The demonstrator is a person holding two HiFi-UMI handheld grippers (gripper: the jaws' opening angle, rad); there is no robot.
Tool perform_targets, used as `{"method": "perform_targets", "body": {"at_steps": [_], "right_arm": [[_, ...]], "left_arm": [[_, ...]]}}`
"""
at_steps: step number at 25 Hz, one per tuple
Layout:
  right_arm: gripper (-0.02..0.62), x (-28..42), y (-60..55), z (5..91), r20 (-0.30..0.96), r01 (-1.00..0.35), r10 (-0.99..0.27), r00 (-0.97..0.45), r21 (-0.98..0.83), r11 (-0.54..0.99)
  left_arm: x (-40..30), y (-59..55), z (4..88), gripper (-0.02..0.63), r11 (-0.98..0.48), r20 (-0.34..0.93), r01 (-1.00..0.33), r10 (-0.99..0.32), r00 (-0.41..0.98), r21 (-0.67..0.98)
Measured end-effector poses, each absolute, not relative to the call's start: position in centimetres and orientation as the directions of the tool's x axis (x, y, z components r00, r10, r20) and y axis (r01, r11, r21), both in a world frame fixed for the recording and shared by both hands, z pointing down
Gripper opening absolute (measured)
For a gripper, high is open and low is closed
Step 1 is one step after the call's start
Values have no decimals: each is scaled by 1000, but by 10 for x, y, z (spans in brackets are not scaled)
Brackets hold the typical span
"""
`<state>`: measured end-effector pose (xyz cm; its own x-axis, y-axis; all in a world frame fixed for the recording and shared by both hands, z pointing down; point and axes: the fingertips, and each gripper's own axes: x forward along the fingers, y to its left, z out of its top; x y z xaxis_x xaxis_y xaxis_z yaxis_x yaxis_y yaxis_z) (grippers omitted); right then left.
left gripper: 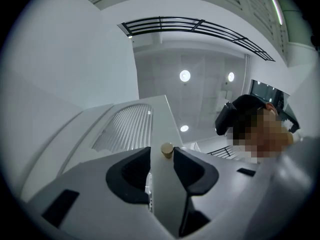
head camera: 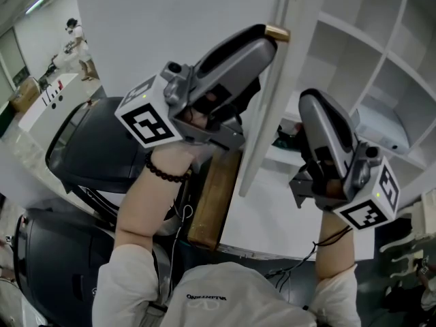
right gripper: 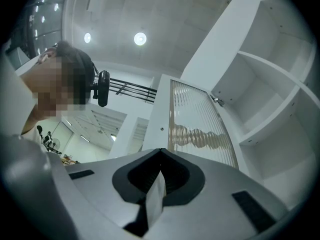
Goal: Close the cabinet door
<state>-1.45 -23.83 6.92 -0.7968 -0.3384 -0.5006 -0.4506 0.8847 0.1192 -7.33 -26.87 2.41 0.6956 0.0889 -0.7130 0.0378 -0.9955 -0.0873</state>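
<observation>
The white cabinet door [head camera: 262, 114] stands open, edge-on in the middle of the head view, with a brass knob [head camera: 277, 33] at its top. My left gripper [head camera: 269, 46] straddles that edge just under the knob. In the left gripper view the door edge [left gripper: 162, 194] fills the gap between the black pads, the knob [left gripper: 167, 150] sits right at the tips, and the gripper [left gripper: 161, 159] is shut on the edge. My right gripper [head camera: 308, 104] hangs to the right of the door, in front of the shelves, touching nothing. Its tips [right gripper: 160, 153] meet, facing the door's ribbed glass [right gripper: 197, 129].
The open white shelves [head camera: 361, 46] fill the right, with a white device [head camera: 385, 131] on one. A wooden board [head camera: 214, 199] lies below the door. Black chairs [head camera: 88, 148] stand at the left. A person [head camera: 73, 43] stands far off by a white table [head camera: 48, 101].
</observation>
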Motion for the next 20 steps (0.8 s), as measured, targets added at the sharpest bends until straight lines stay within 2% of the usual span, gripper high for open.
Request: {"method": "perform_targets", "body": {"at_steps": [16,20], "right_arm": [[9,-7,-235,68,-507,-434,-322,-799,116,893],[9,-2,-235,74,-511,-421,-326,-796,79,904]], "left_arm": [[-56,-262,13,112,-985,-735,155,157,659,-70],[-52,-258,13,75,-984,-740,155,166,652,-84]]}}
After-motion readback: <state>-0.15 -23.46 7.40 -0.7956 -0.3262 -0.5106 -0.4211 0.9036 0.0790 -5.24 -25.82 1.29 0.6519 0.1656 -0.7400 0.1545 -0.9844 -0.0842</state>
